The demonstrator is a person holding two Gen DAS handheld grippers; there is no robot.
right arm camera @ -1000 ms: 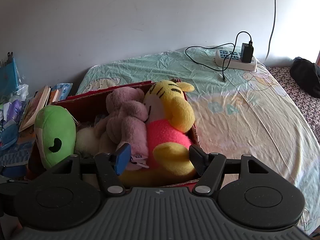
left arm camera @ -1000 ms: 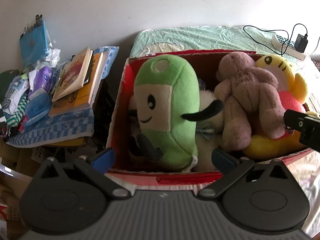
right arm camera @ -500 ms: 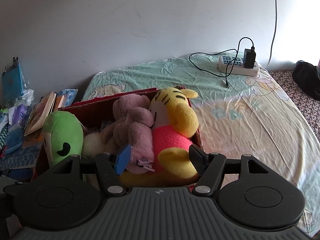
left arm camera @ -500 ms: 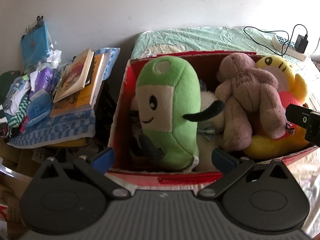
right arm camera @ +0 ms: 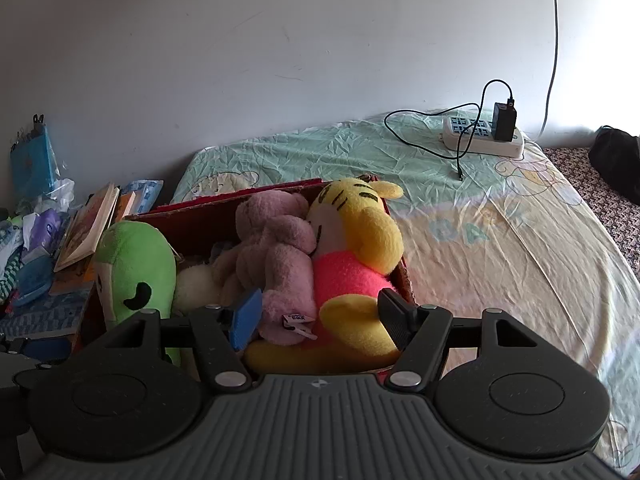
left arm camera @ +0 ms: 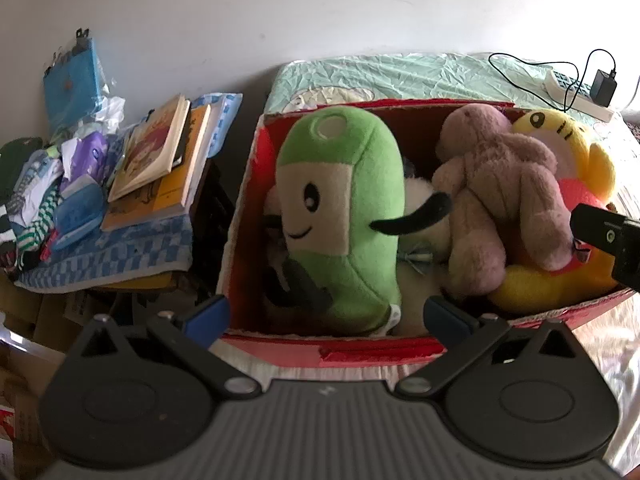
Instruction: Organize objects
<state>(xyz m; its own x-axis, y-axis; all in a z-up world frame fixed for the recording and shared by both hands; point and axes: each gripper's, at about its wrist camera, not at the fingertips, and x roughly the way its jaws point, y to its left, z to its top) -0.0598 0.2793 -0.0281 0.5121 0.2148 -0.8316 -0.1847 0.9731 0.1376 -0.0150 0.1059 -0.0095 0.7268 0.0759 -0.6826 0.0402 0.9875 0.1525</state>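
now both grippers, left gripper (left arm camera: 326, 314) and right gripper (right arm camera: 320, 316), hover jaws wide, empty, near the red box (left arm camera: 248, 184) of 4 plush toys.

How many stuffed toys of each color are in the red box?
Green: 1, green toy
Pink: 1, pink bear
Yellow: 1, yellow tiger
White: 1, white toy, mostly hidden
Total: 4 toys that show in the box; more could be buried underneath.
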